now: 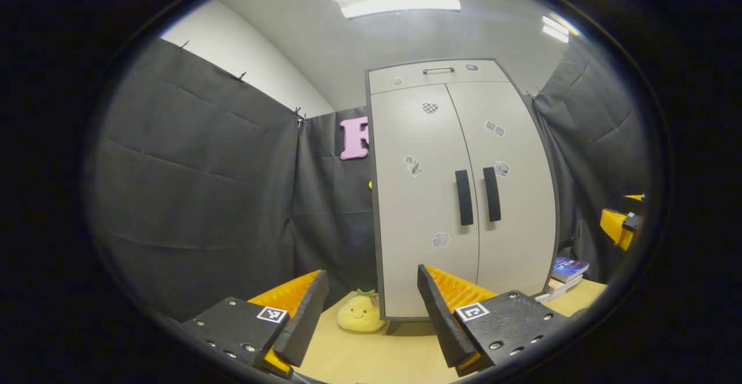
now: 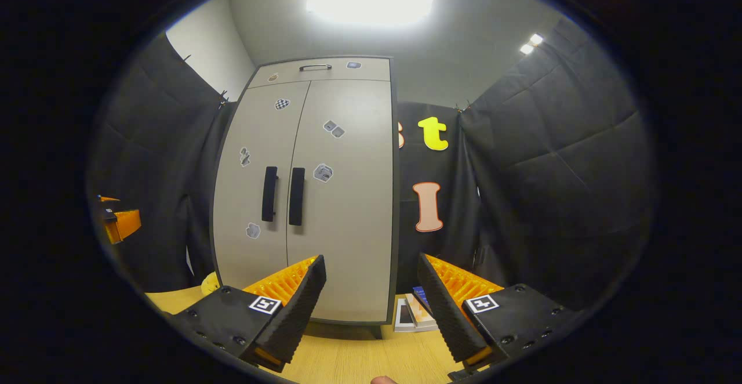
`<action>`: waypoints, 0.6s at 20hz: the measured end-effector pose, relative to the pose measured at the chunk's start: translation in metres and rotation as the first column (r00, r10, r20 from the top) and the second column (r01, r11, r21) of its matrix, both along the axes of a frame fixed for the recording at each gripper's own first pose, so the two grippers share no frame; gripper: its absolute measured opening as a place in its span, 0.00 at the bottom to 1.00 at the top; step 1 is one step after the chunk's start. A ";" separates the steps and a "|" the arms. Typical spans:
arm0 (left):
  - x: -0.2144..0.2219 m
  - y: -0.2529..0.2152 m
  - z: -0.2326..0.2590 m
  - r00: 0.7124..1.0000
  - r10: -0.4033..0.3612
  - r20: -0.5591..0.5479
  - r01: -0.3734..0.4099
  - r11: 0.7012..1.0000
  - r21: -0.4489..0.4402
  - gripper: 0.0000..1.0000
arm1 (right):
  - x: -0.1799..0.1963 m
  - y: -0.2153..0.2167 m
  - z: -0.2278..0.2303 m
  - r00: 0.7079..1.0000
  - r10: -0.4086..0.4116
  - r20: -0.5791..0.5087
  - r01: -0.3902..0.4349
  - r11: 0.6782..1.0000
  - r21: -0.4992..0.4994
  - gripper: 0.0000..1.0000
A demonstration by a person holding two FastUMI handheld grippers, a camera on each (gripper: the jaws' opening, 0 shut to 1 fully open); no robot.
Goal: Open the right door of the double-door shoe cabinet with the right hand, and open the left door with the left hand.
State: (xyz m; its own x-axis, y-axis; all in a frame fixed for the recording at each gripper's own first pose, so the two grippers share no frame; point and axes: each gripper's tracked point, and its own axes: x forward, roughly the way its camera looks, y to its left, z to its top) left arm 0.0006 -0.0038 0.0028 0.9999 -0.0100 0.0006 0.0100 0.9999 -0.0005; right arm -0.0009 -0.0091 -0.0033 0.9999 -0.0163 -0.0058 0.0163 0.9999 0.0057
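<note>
A pale grey double-door shoe cabinet (image 1: 464, 192) (image 2: 307, 198) stands on a wooden table with both doors closed. Two dark vertical handles sit side by side at the middle seam: the left door handle (image 1: 464, 197) (image 2: 269, 194) and the right door handle (image 1: 492, 194) (image 2: 297, 196). My left gripper (image 1: 371, 305) hangs open well short of the cabinet, aimed at its lower left. My right gripper (image 2: 371, 303) is open too, pointing at the cabinet's lower right edge. Each gripper also shows at the edge of the other's view, the right gripper (image 1: 620, 224) and the left gripper (image 2: 119, 221).
A yellow plush toy (image 1: 360, 313) lies on the wooden table (image 1: 382, 361) by the cabinet's left foot. A stack of books (image 1: 565, 276) (image 2: 414, 313) sits at its right foot. A top drawer with a metal handle (image 1: 438, 70) caps the cabinet. Black cloth walls close in on both sides.
</note>
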 end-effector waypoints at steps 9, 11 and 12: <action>0.009 -0.010 -0.019 1.000 -0.023 -0.021 0.023 1.000 -0.020 0.90 | 0.006 -0.003 -0.010 1.000 -0.006 -0.016 0.006 1.000 -0.023 1.00; 0.010 -0.008 -0.021 1.000 -0.018 -0.021 0.018 1.000 -0.016 0.90 | 0.010 -0.003 -0.011 1.000 -0.008 -0.022 0.008 1.000 -0.024 0.96; 0.010 -0.009 -0.023 1.000 -0.019 -0.021 0.018 1.000 -0.017 0.90 | 0.014 -0.002 -0.012 1.000 -0.005 -0.027 0.005 1.000 -0.019 0.96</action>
State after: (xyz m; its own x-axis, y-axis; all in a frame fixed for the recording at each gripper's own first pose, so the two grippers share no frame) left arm 0.0103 -0.0127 -0.0198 0.9994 -0.0285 -0.0207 0.0282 0.9994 -0.0177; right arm 0.0127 -0.0107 -0.0148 0.9992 -0.0217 -0.0323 0.0212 0.9997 -0.0142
